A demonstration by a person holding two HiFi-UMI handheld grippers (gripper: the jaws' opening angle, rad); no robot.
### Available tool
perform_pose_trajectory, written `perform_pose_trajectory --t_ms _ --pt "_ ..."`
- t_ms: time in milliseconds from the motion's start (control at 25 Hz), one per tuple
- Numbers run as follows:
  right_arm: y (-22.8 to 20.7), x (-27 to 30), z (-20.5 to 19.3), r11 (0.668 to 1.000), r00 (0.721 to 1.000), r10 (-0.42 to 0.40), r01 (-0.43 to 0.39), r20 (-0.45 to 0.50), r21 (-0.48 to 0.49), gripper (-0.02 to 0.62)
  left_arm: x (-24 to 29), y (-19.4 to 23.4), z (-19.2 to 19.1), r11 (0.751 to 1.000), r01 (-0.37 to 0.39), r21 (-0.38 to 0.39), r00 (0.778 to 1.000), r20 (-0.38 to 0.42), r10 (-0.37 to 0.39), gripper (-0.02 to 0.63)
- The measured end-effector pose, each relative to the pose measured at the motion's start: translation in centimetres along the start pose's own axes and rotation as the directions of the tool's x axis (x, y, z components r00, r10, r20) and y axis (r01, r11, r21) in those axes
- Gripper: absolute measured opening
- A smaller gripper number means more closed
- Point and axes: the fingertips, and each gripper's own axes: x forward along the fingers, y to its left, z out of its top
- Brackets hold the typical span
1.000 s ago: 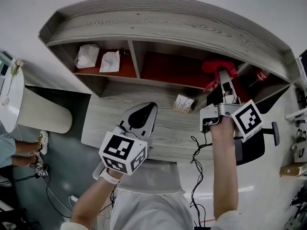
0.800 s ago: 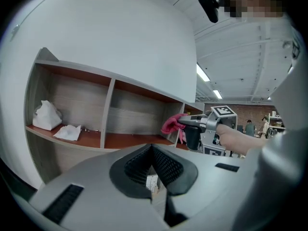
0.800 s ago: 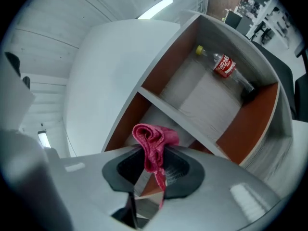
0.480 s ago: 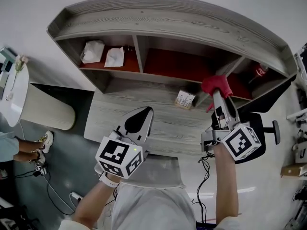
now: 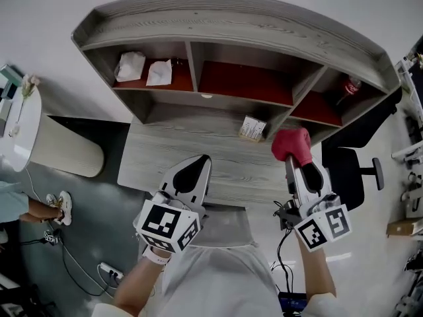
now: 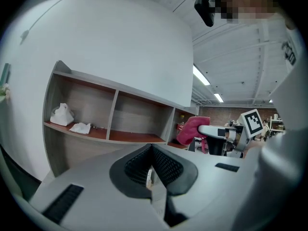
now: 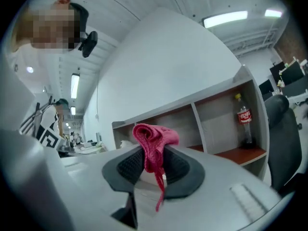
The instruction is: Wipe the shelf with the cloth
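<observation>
- Shelf (image 5: 231,35): three-bay wooden unit at the back of the desk (image 5: 178,154).
- Right gripper (image 7: 153,163): clenched on the cloth, raised over the desk's right front, forearm extended toward the shelf.
- Left gripper (image 6: 151,166): jaws pressed together, empty, over the desk's front edge.
- Cloth (image 5: 291,144): red, bunched at the right gripper's tips, apart from the shelf.

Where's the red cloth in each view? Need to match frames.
Head view: the crumpled red fabric cloth is right of centre, in front of the shelf.
Left gripper view: right of centre, before the shelf's right end.
Right gripper view: centre, pinched in the right tongs.
Shared landmark: the grey wooden shelf with red-brown boards.
</observation>
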Motion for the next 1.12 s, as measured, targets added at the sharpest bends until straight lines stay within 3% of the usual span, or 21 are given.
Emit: perform_pose_trajectory --t_ms 280,440,600,960,1120 --pt "2.6 -3.7 -1.5 0.988 0.999 -0.004 -0.001 -0.032 -0.153 0.106 -2.5 -1.4 -0.7 1.000 -0.004 0.000 1.000 0.015 0.004 0.006" --pt "2.2 -5.2 -3.5 0.991 1.000 -0.001 -0.003 -0.028 -0.134 0.106 -3.5 -2.2 -1.9 1.000 0.004 -0.007 1.000 -0.010 -0.005 0.006" --pt "3.3 -4.0 -2.2 0.971 0.997 0.047 -0.059 -0.058 -0.232 0.106 -3.0 -3.9 -2.4 0.999 0.037 -0.011 0.999 -0.017 -0.038 0.006" --pt "5.3 -2.7 -1.9 0.957 0.988 0.131 -0.147 -0.080 -0.249 0.106 -2.9 -4.7 -2.4 0.999 0.046 -0.013 0.998 -0.031 -0.047 0.006" --pt "4.6 -2.4 -2.3 0.963 0.986 0.127 -0.149 -0.109 -0.224 0.106 -2.5 -4.7 -2.3 0.999 0.048 -0.009 0.998 -0.030 -0.048 0.006"
